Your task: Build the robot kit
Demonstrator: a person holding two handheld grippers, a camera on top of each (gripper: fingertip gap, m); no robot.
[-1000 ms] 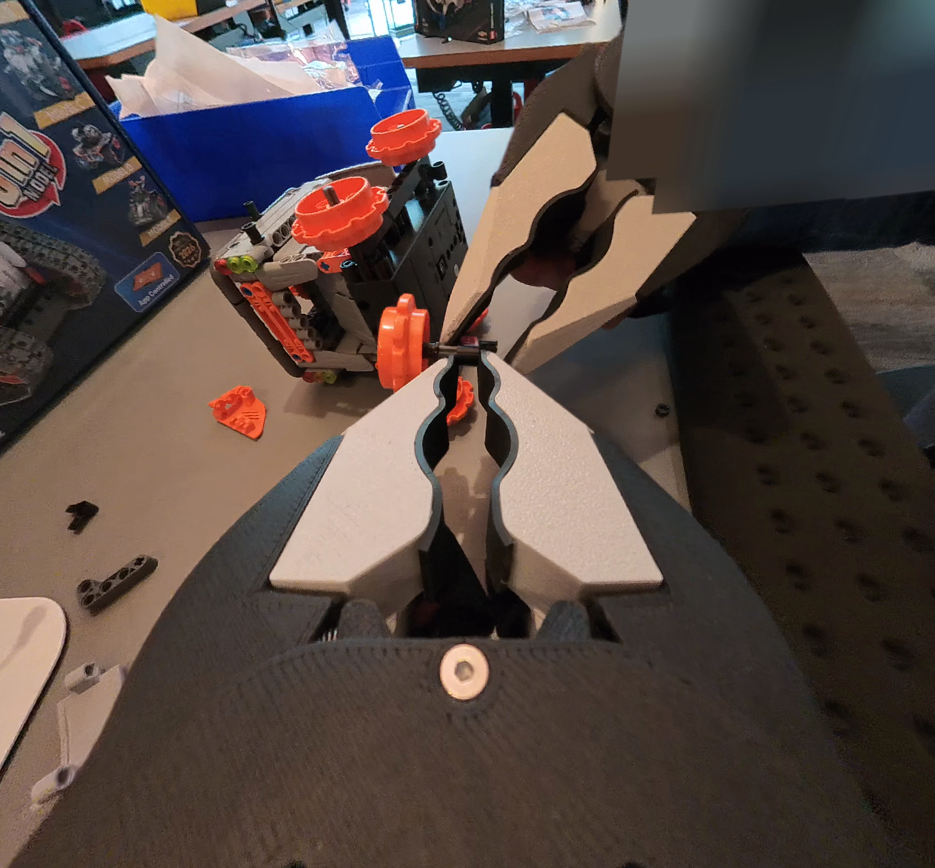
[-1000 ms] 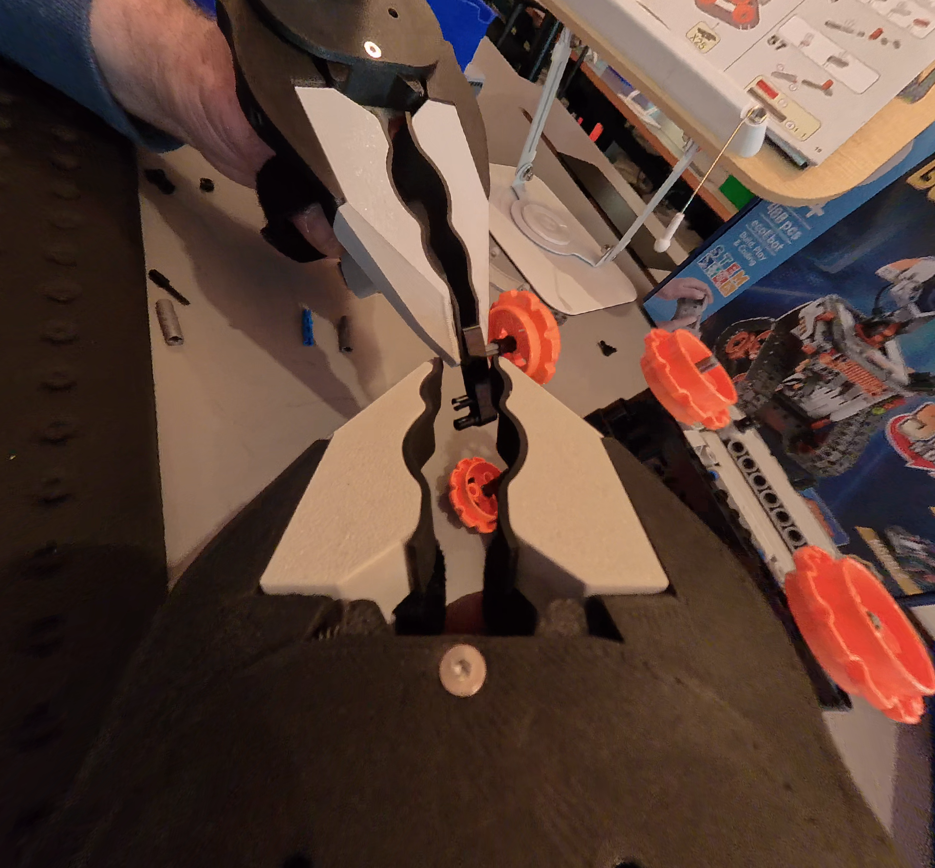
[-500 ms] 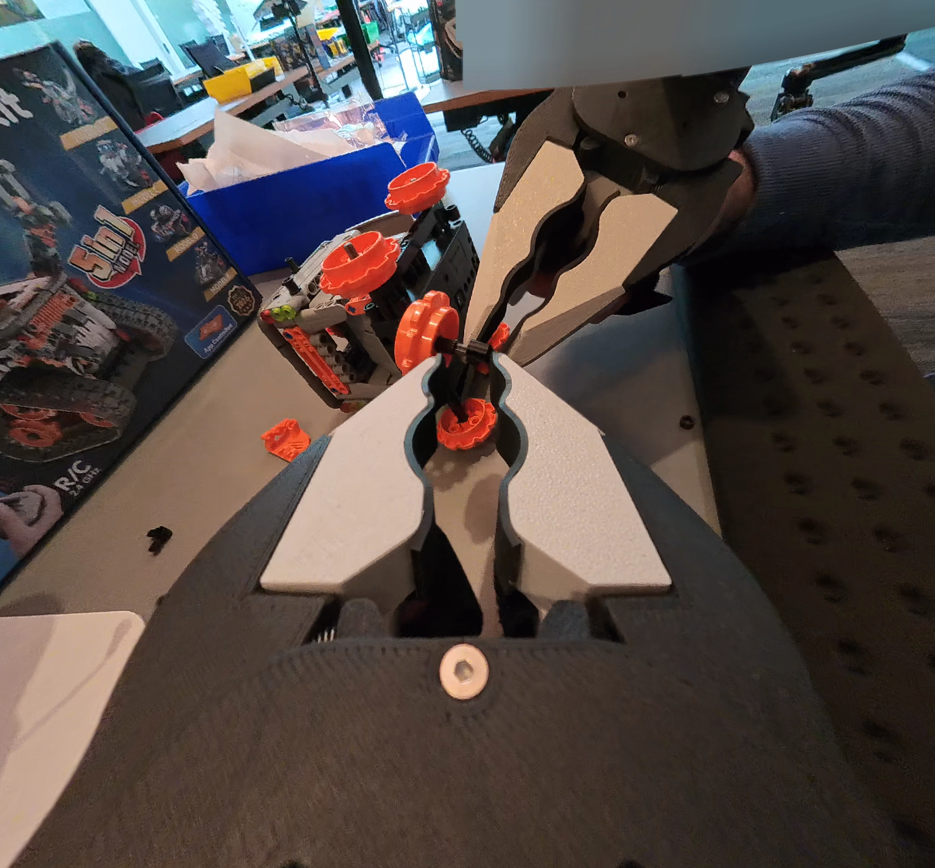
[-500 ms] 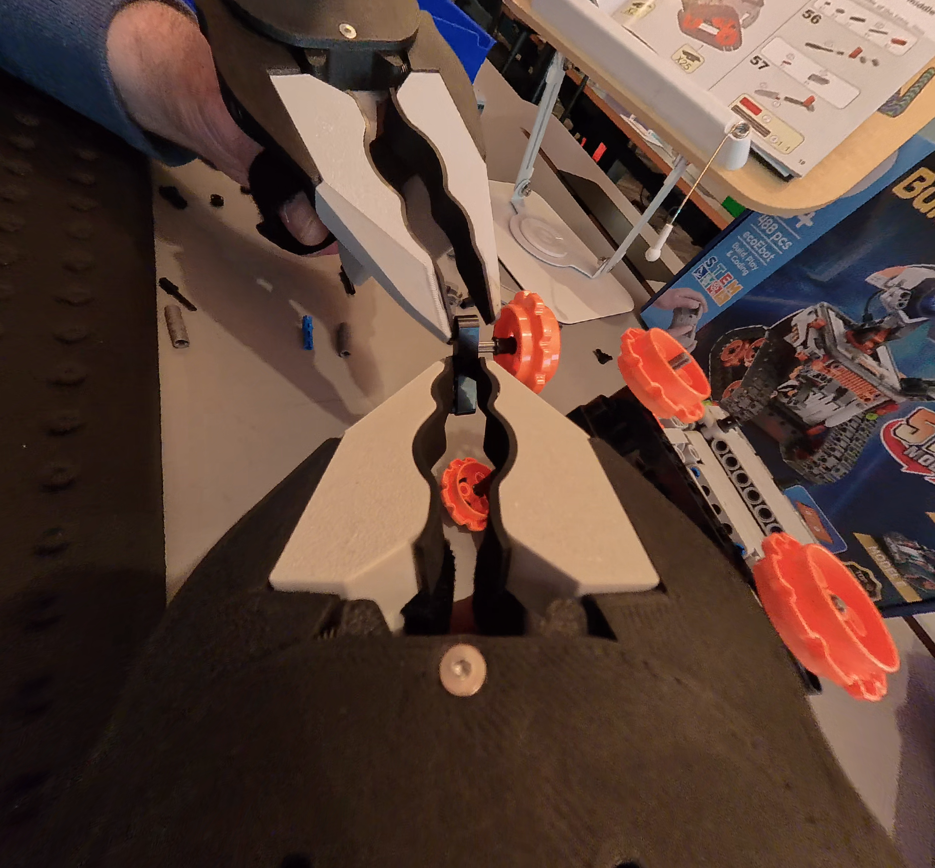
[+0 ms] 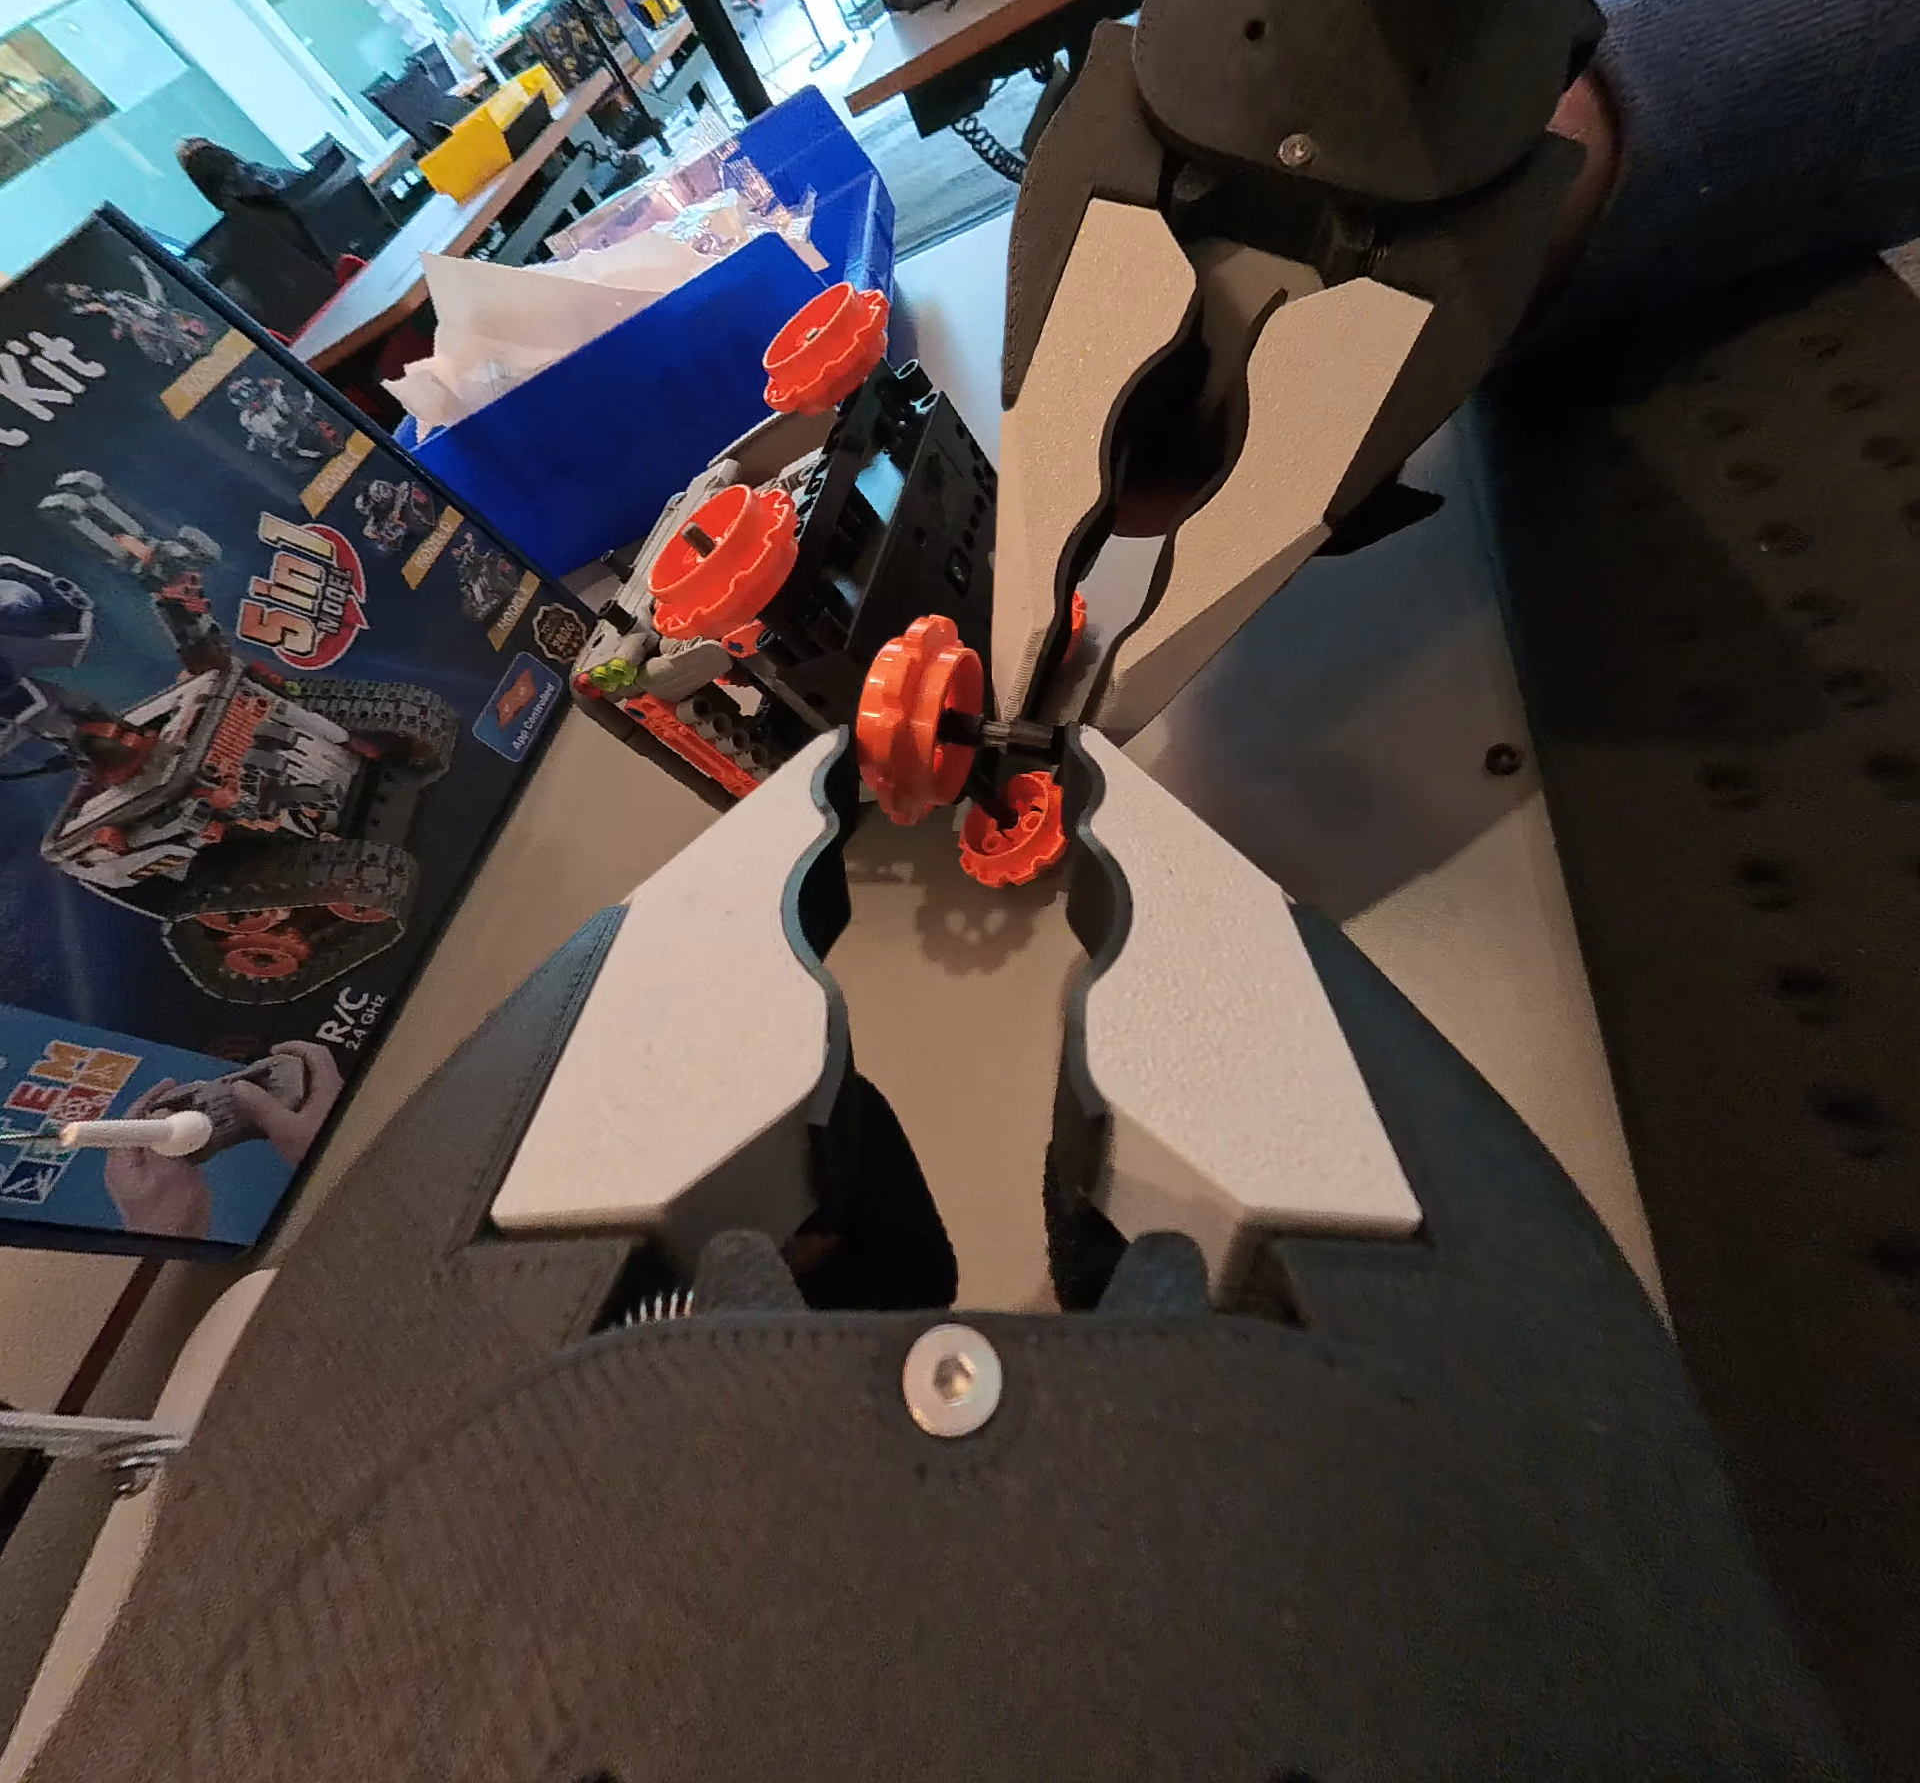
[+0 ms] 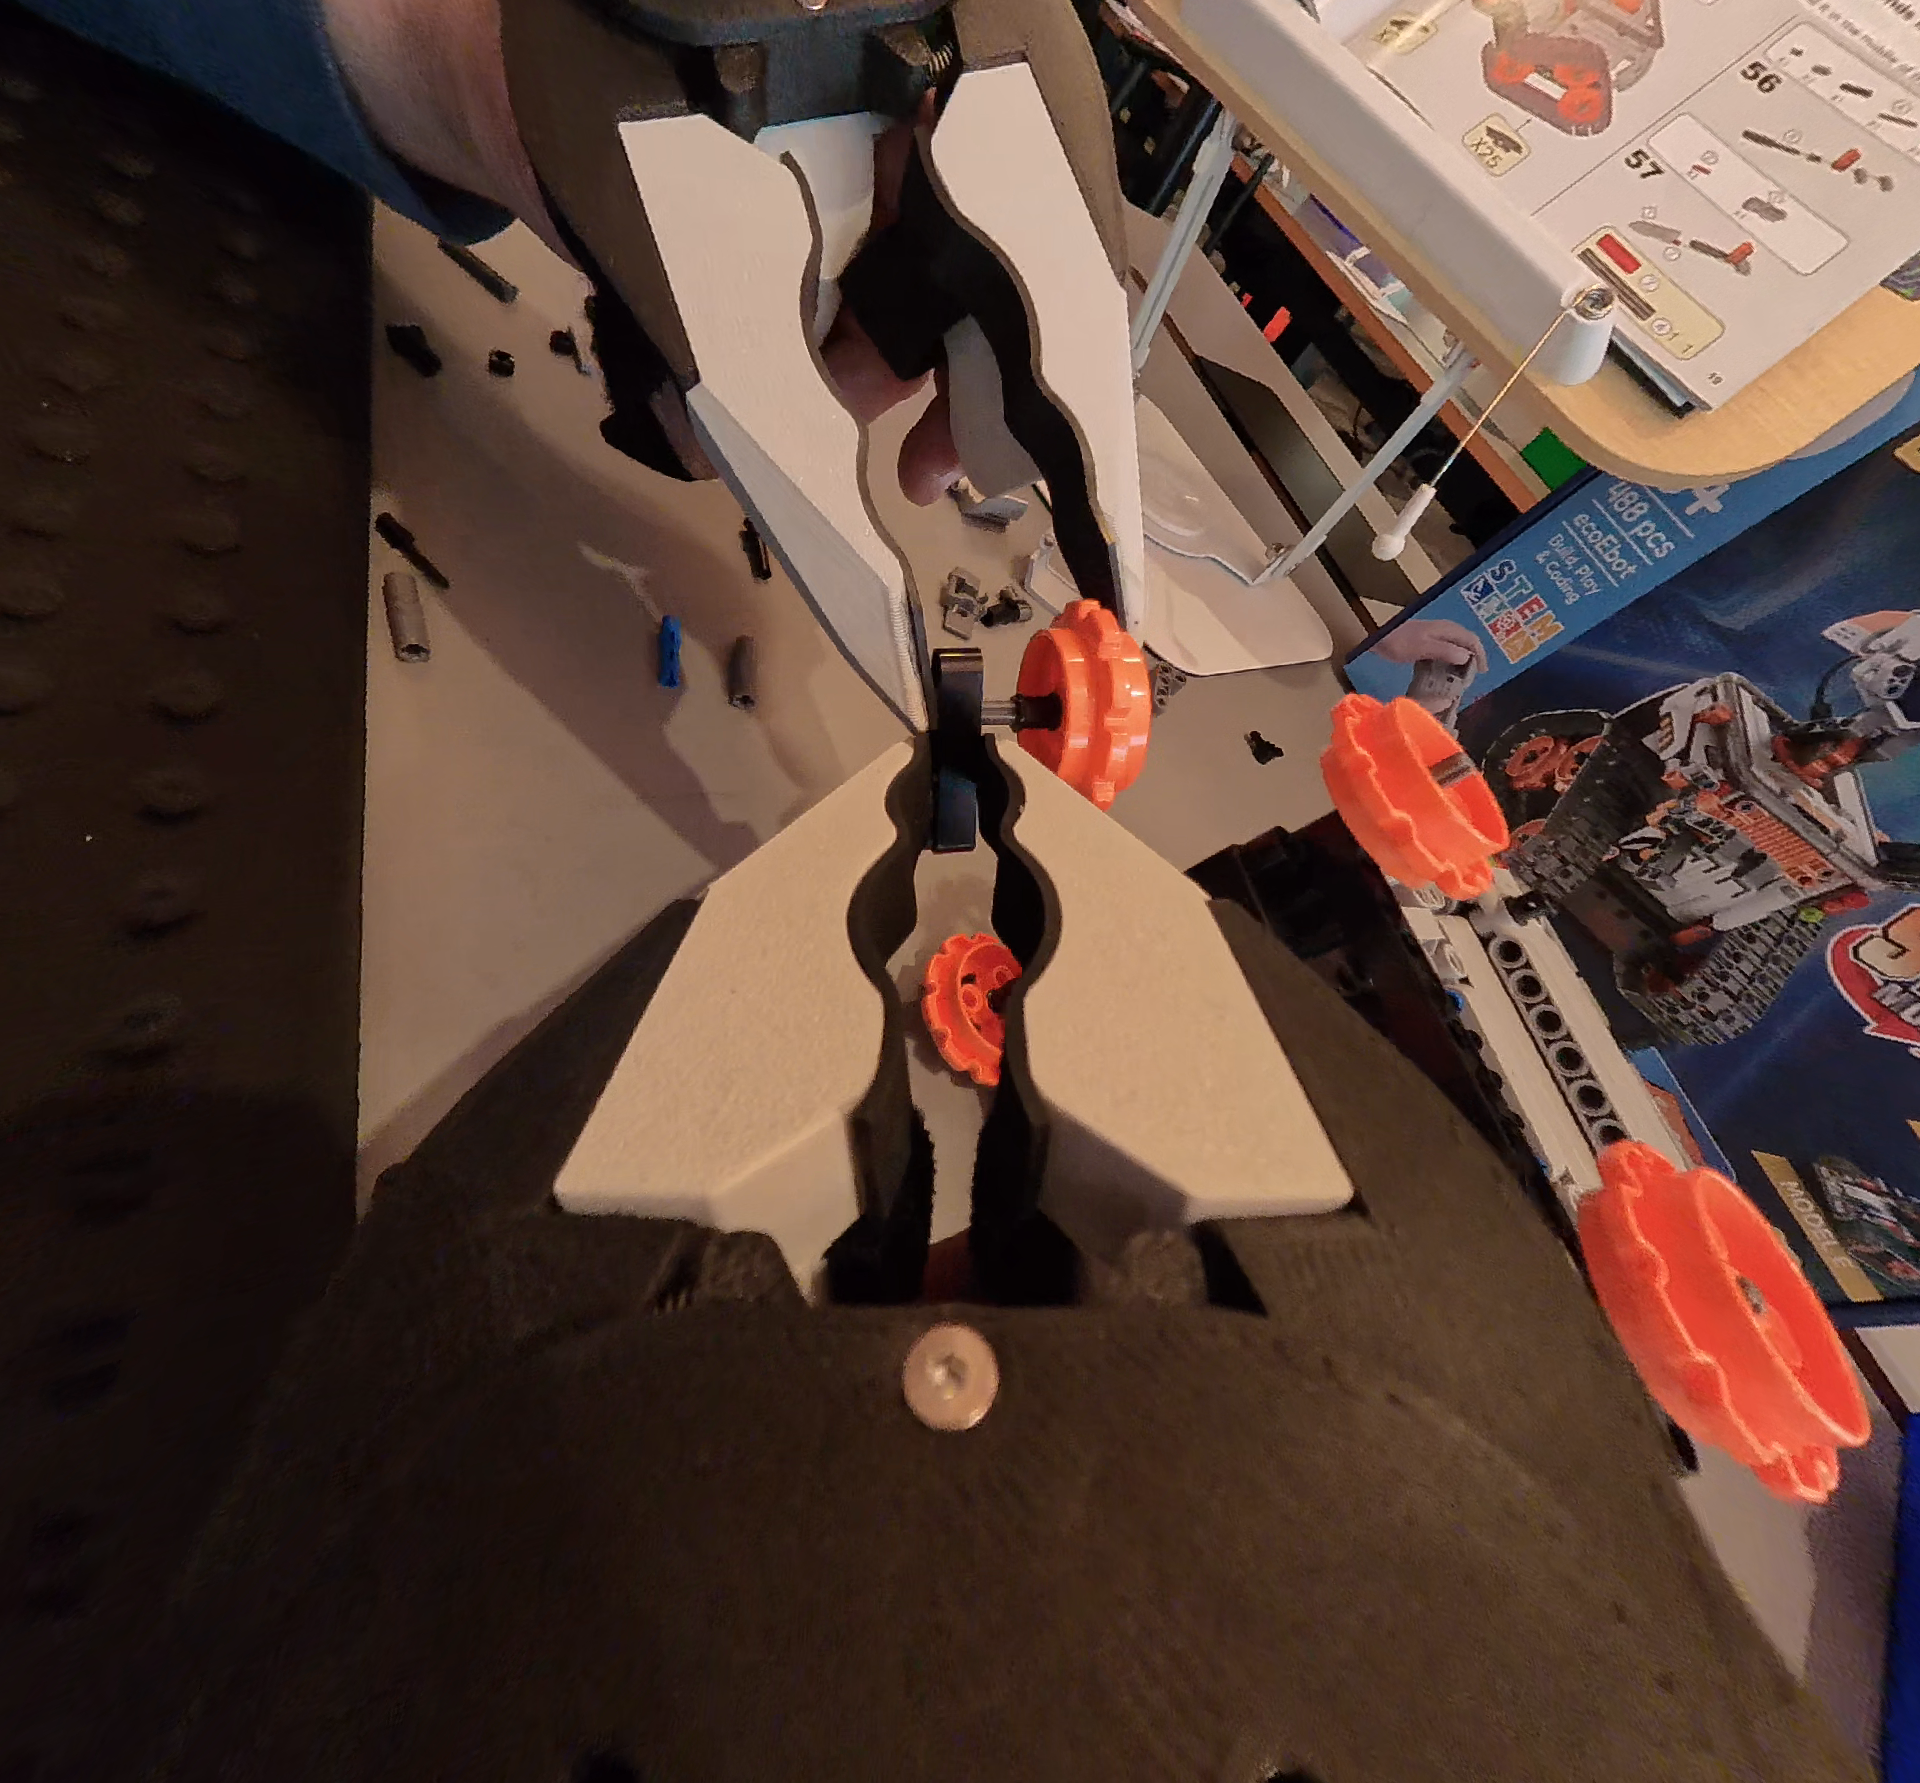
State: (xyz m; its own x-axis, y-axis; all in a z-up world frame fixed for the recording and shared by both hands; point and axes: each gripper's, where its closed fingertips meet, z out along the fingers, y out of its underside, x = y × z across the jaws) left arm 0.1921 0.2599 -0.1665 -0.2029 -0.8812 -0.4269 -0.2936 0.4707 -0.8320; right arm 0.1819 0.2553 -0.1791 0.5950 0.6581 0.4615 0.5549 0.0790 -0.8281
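Note:
My right gripper (image 6: 956, 746) is shut on a short black beam (image 6: 956, 767) held above the table. The beam carries a large orange wheel (image 6: 1086, 699) on an axle and a small orange wheel (image 6: 971, 1021) that sits between my right fingers. My left gripper (image 5: 956, 751) is open, with its fingertips either side of the large wheel (image 5: 920, 731) and small wheel (image 5: 1013, 829); I cannot tell if they touch. In the left wrist view the right gripper (image 5: 1055, 710) comes down from above. In the right wrist view the left gripper (image 6: 1018, 653) does the same.
A black and grey model vehicle (image 5: 810, 570) with orange wheels (image 6: 1413, 798) stands just behind. A kit box (image 5: 208, 694), a blue bin (image 5: 644, 403) and a booklet on a stand (image 6: 1610, 102) ring the area. Small loose parts (image 6: 665, 653) lie on the table beside a dark dotted mat (image 6: 156, 590). Both grippers' tips are close together, under 4 cm apart.
My left gripper has opened wide and let go of the wheel assembly. The right gripper keeps hold of the black beam, and both have lifted a little.

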